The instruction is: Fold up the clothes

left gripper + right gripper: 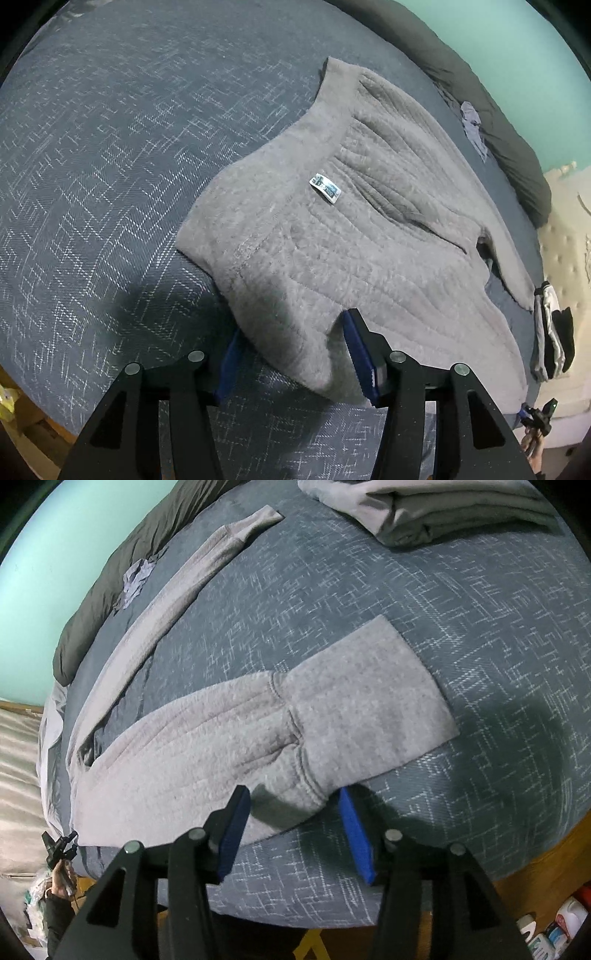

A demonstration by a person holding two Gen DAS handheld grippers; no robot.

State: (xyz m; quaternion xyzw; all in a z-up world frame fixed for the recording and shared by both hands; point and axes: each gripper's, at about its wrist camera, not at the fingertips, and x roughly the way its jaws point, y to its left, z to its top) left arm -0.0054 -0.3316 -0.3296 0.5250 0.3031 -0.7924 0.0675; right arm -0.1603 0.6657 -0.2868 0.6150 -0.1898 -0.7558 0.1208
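A grey fleece sweater lies flat on a blue patterned bedspread, its white label facing up. My left gripper is open, its blue pads on either side of the sweater's near corner at the shoulder. In the right wrist view my right gripper is open with its blue pads straddling the sweater's near edge at the seam of the wide ribbed hem. One sleeve stretches away to the upper left.
A dark duvet runs along the teal wall with a small crumpled cloth beside it. Folded grey clothes sit at the far right of the bed. Folded dark and white clothes lie at the bed's edge. Bottles stand on the floor.
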